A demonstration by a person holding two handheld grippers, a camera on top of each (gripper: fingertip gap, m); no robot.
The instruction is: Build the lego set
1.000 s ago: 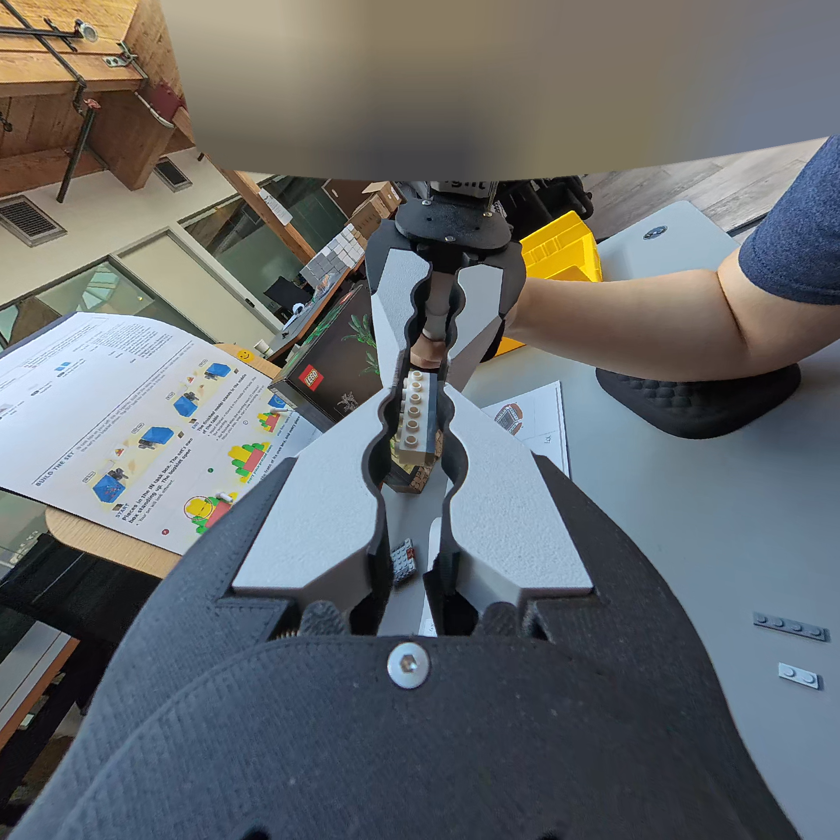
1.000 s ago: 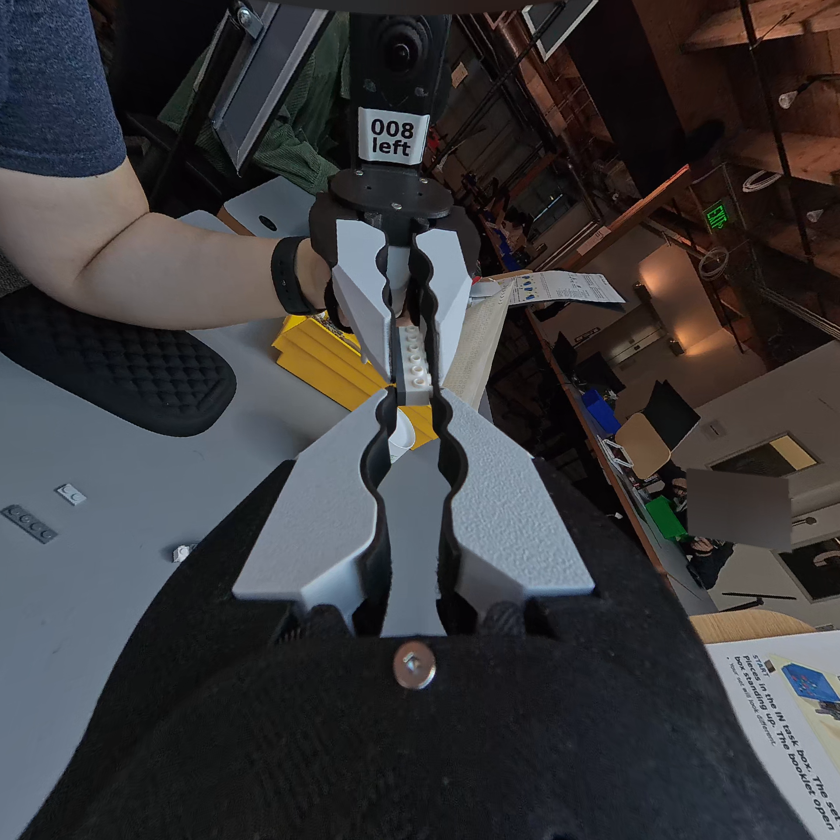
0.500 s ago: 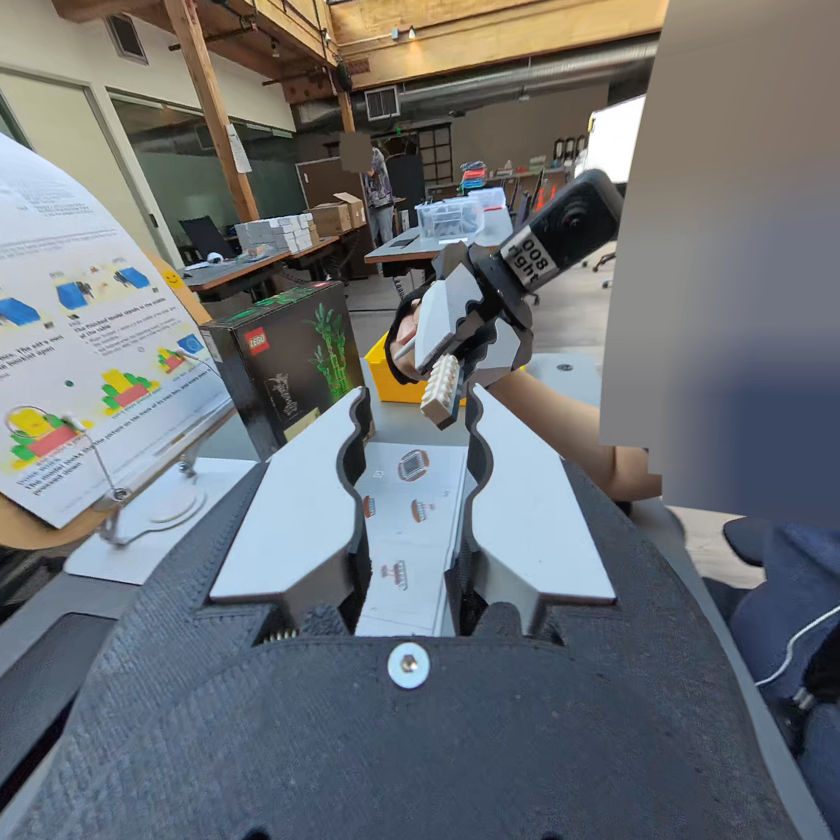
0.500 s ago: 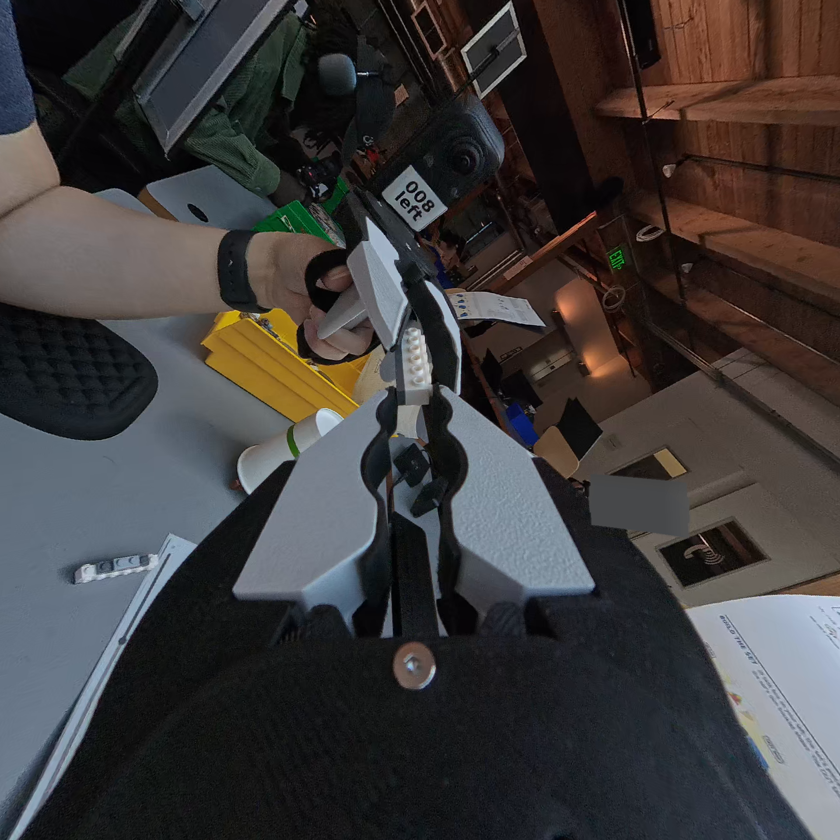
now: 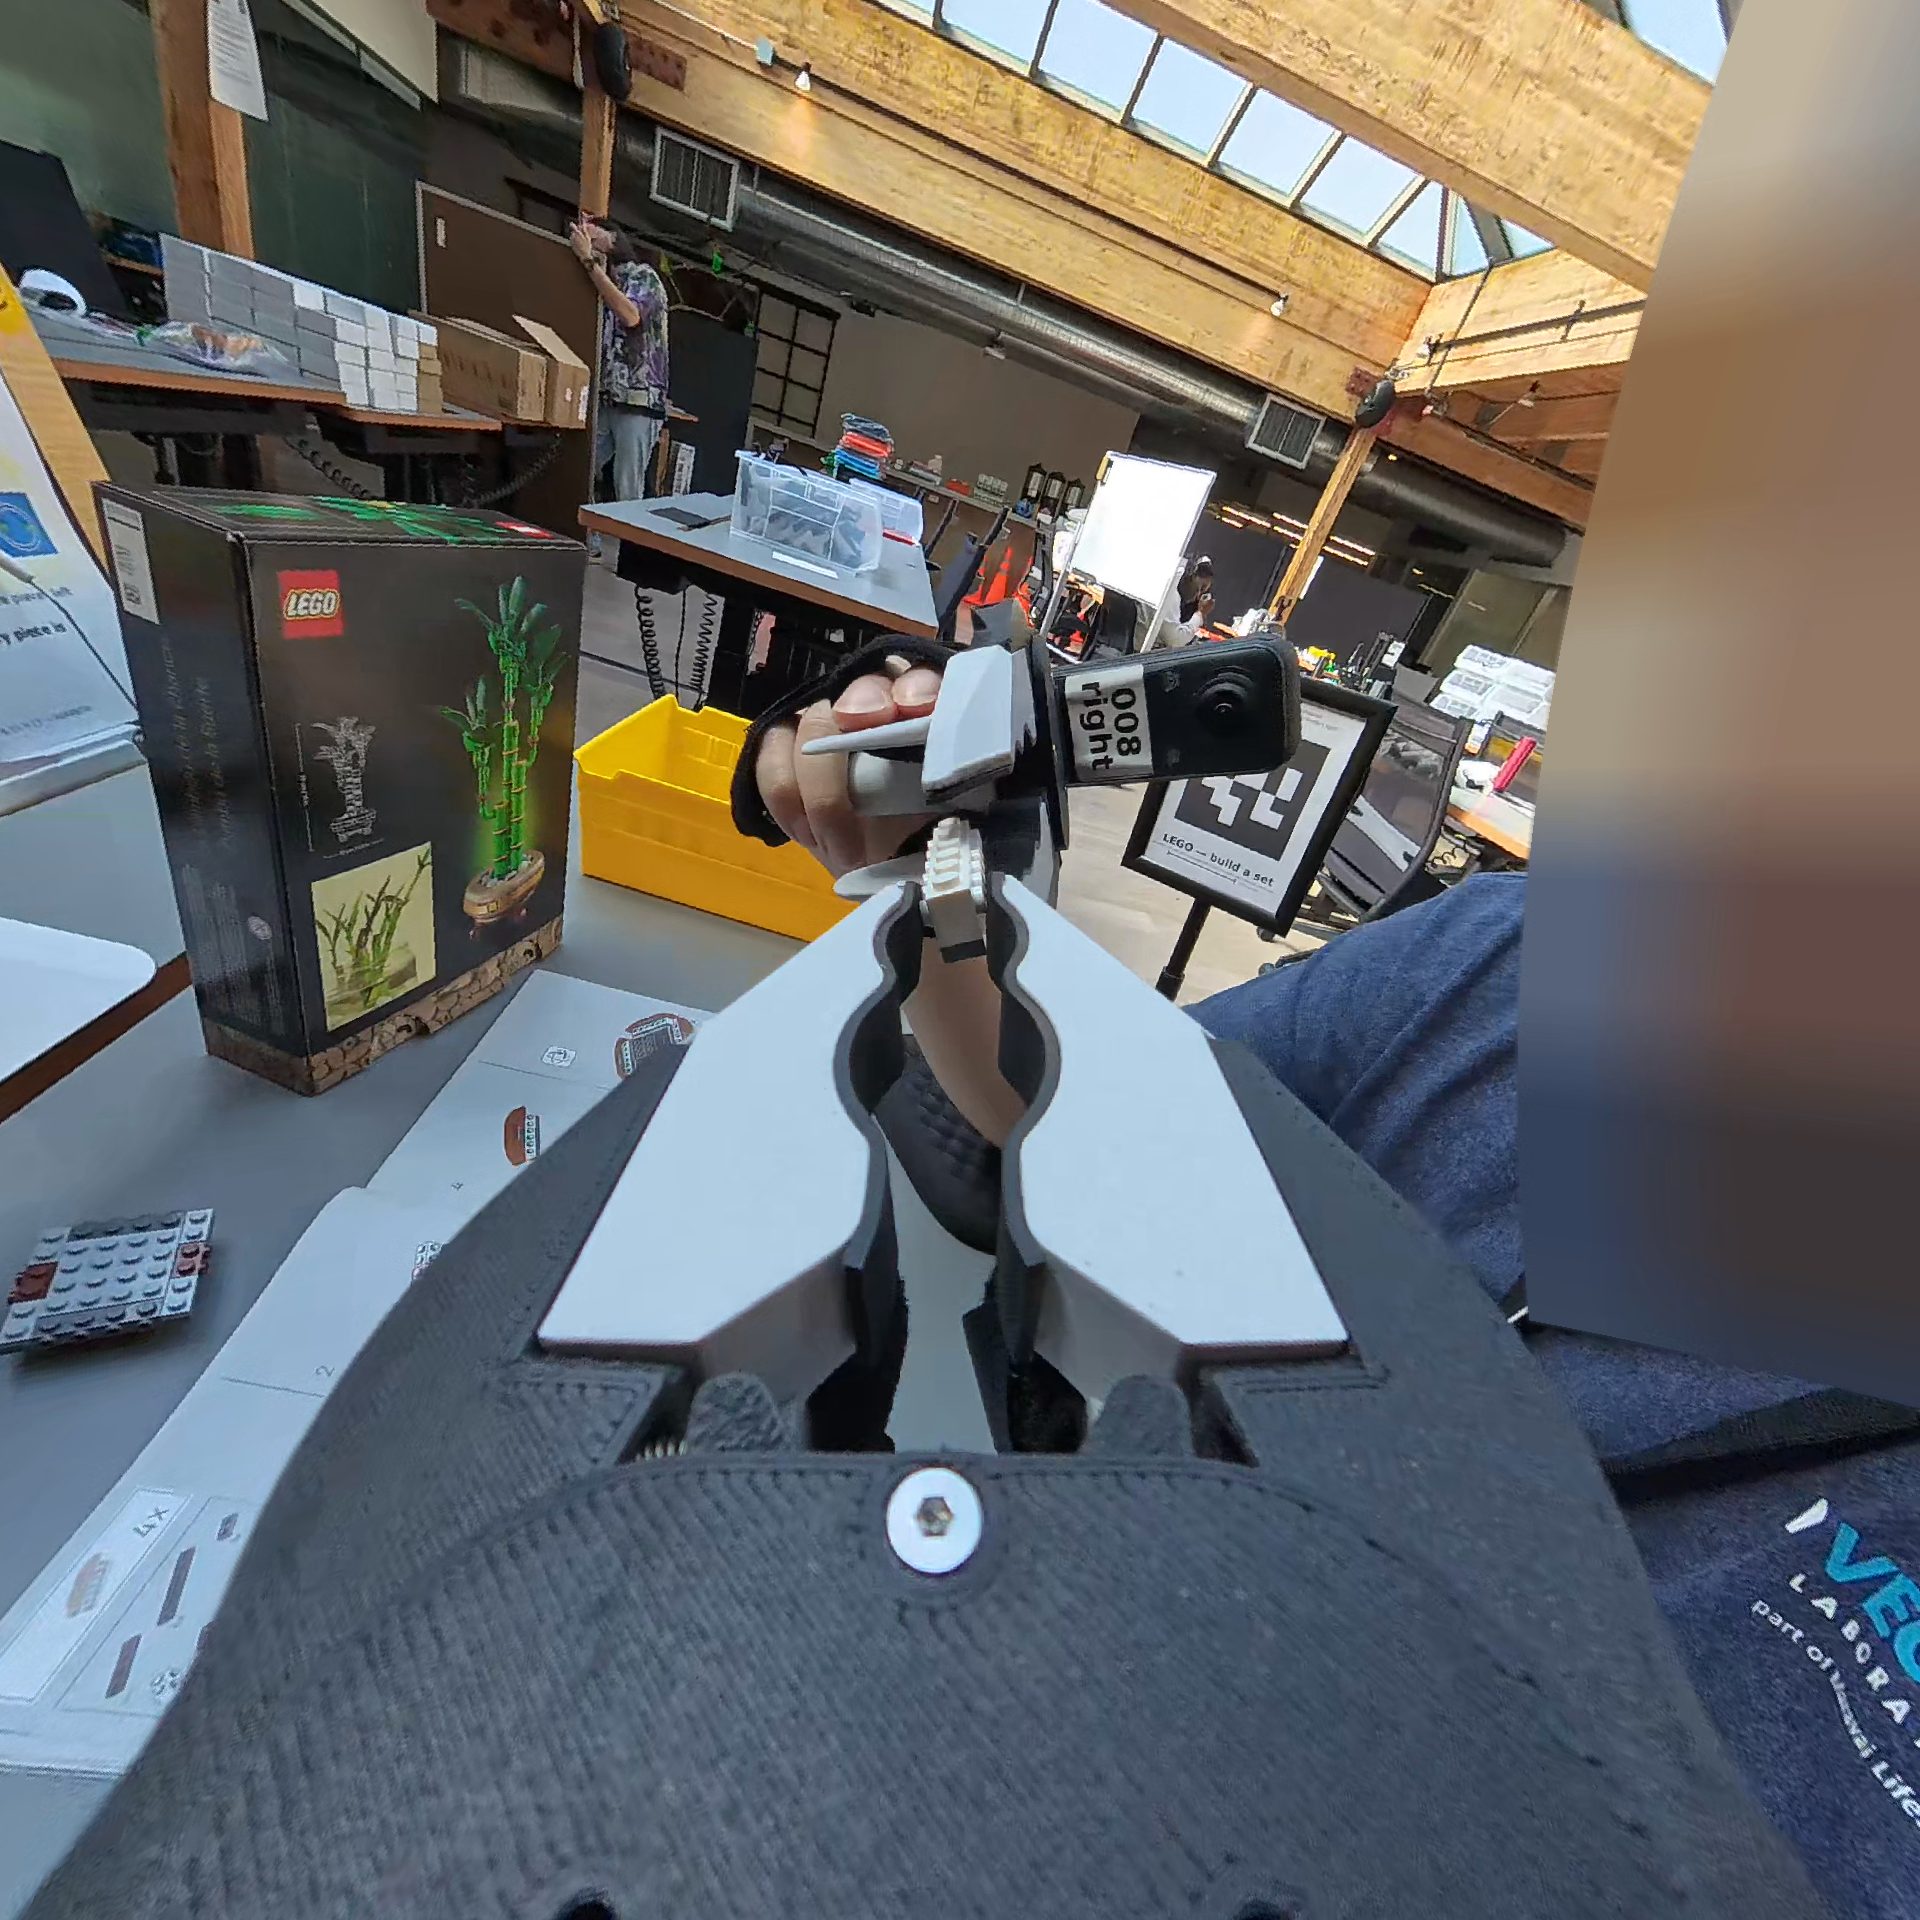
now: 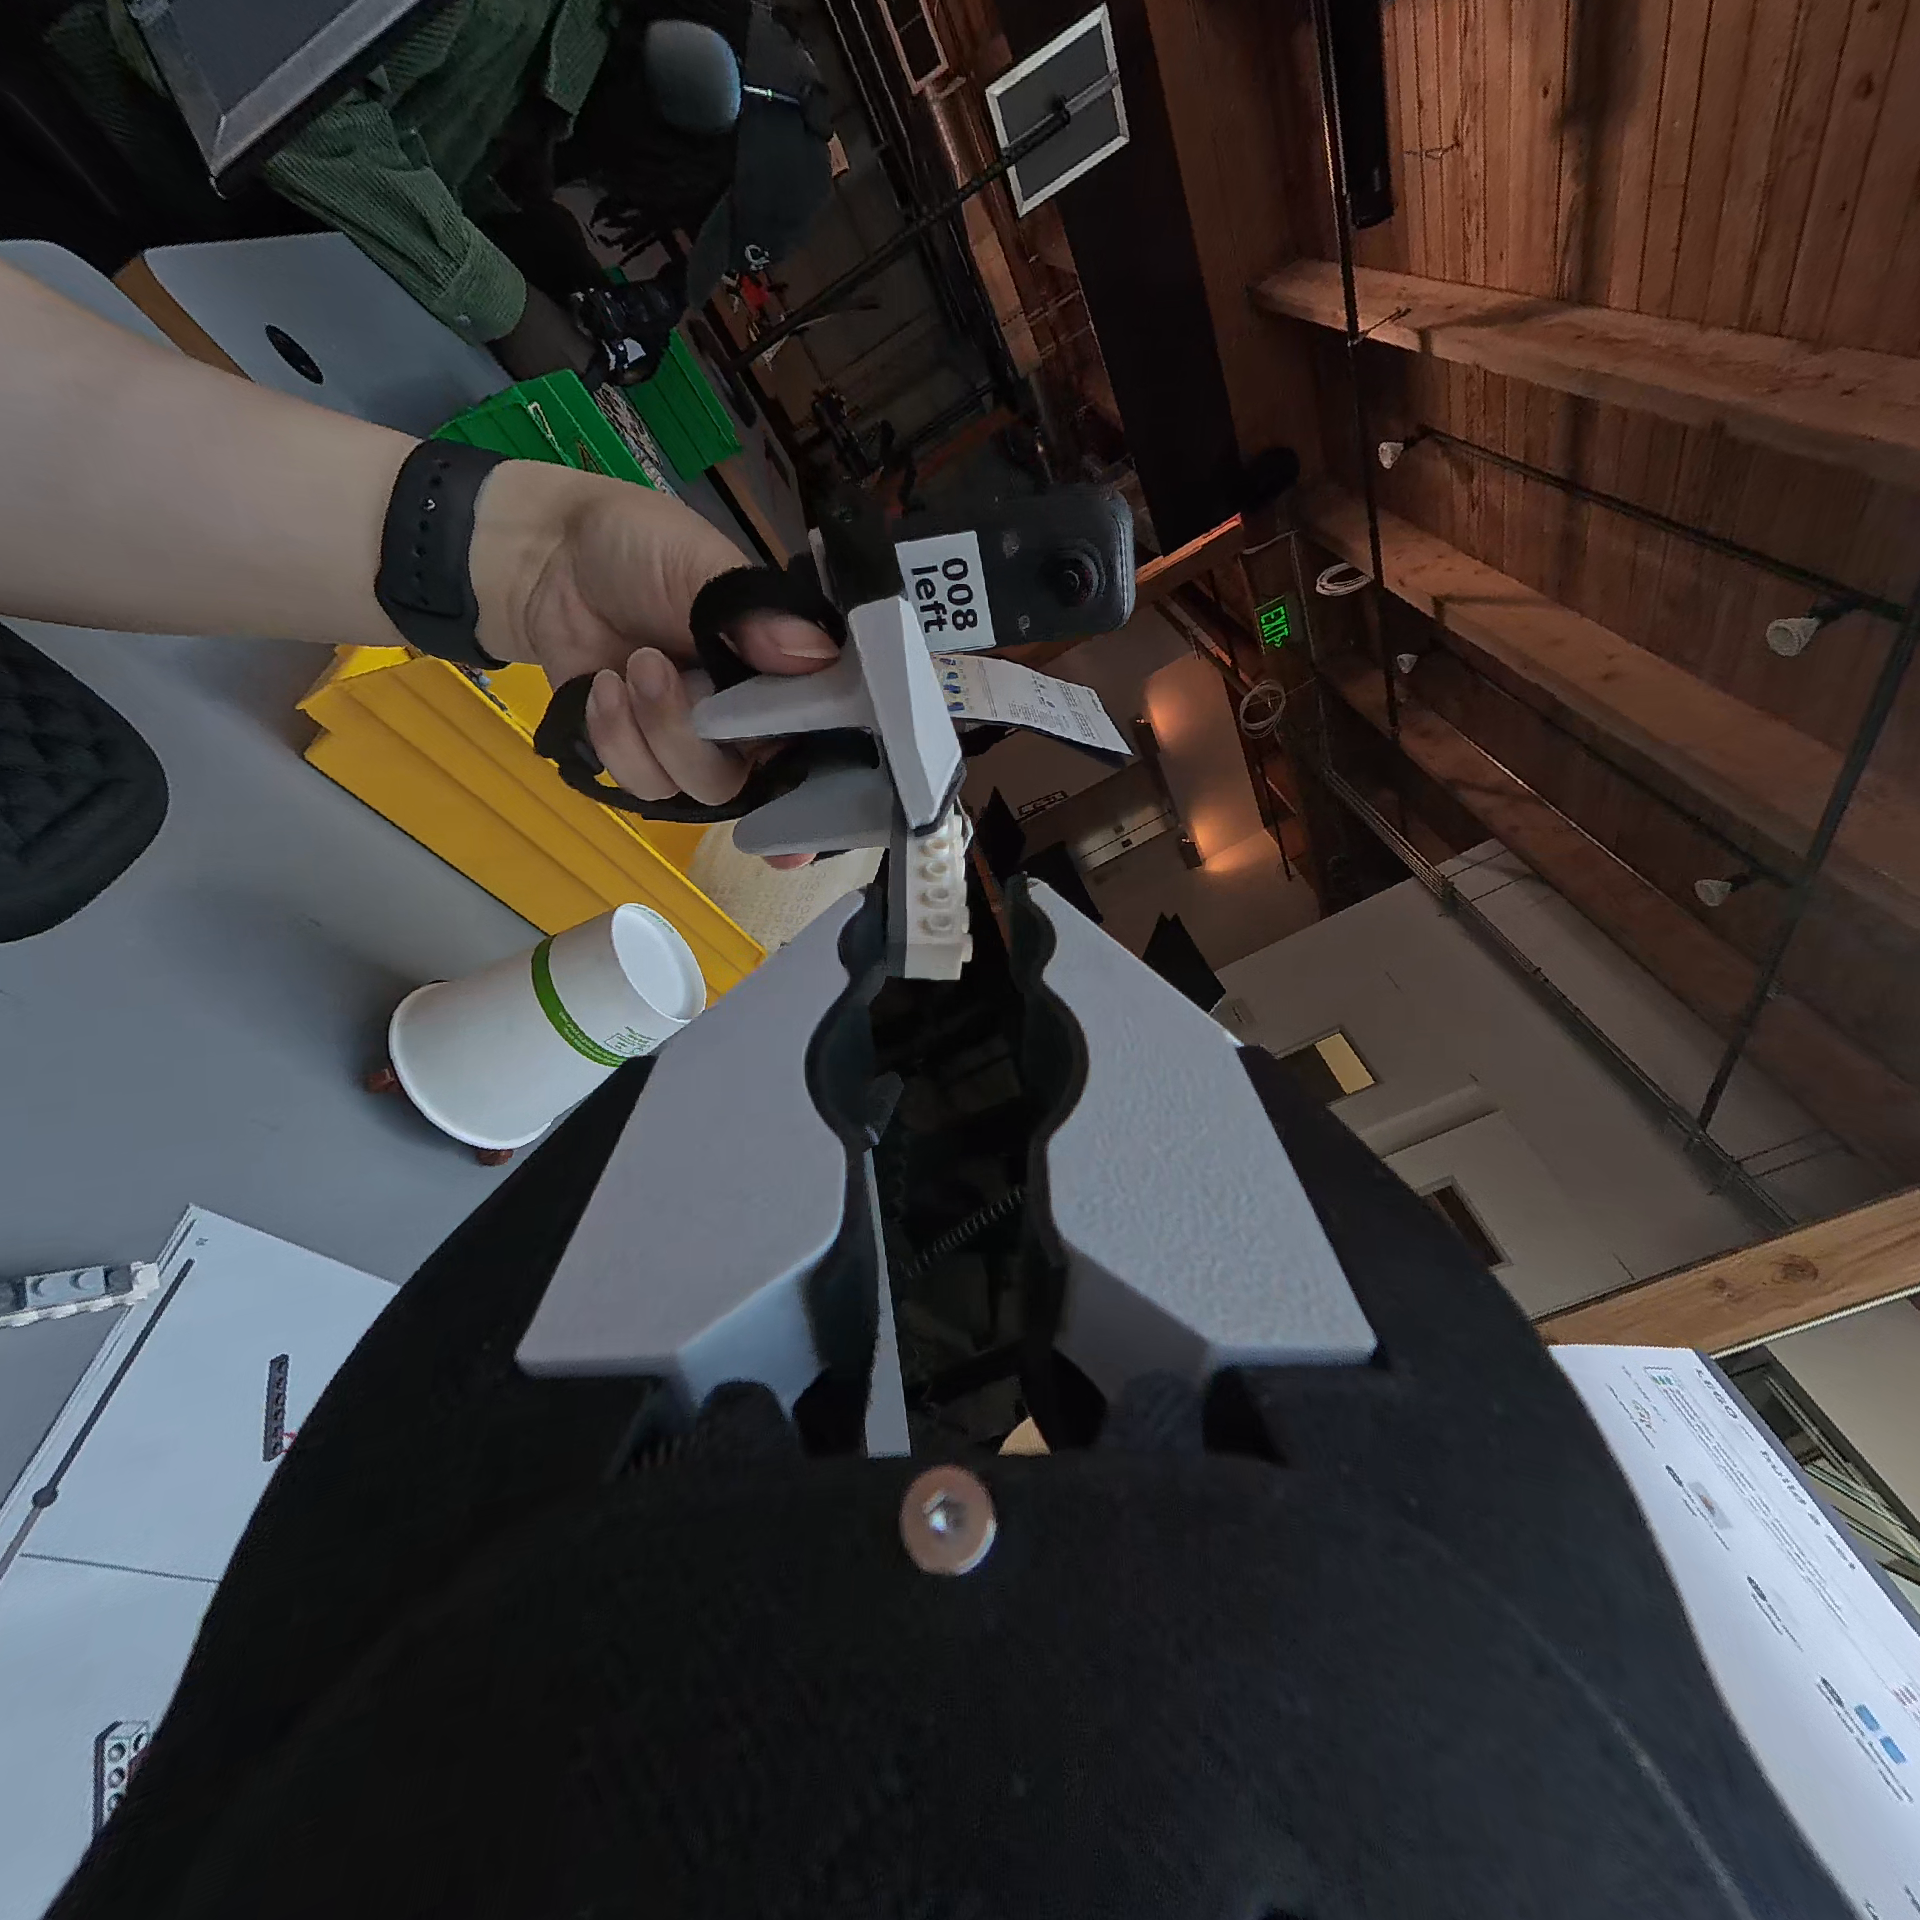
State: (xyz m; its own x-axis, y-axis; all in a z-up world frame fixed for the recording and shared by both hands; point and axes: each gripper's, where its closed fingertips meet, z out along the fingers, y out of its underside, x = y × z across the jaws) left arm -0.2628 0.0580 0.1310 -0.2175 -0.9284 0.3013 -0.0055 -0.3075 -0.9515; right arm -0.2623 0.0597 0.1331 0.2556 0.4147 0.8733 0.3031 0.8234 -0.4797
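A short white studded brick with a thin black plate on one side [image 5: 951, 883] hangs in the air between my two grippers. My left gripper [image 5: 953, 906] is shut on its near end, with the studs facing left. My right gripper [image 5: 961, 790] lies sideways above it and holds the far end. In the right wrist view the brick [image 6: 935, 899] sits between my right gripper's tips [image 6: 940, 925], studs towards the camera, against the left finger. The left gripper [image 6: 923, 805] reaches in from the upper left onto its far end.
On the grey table [image 5: 125, 1101] stand a black lego box [image 5: 353, 769] and a yellow bin [image 5: 675, 821]. Instruction sheets [image 5: 561, 1070] and a grey studded plate assembly [image 5: 104, 1278] lie there too. A paper cup [image 6: 540, 1029] lies tipped over. A sign stand [image 5: 1247, 821] is behind.
My left gripper was open half a second ago and has closed onto the brick. Both grippers have turned and lifted, and the right one now lies sideways.
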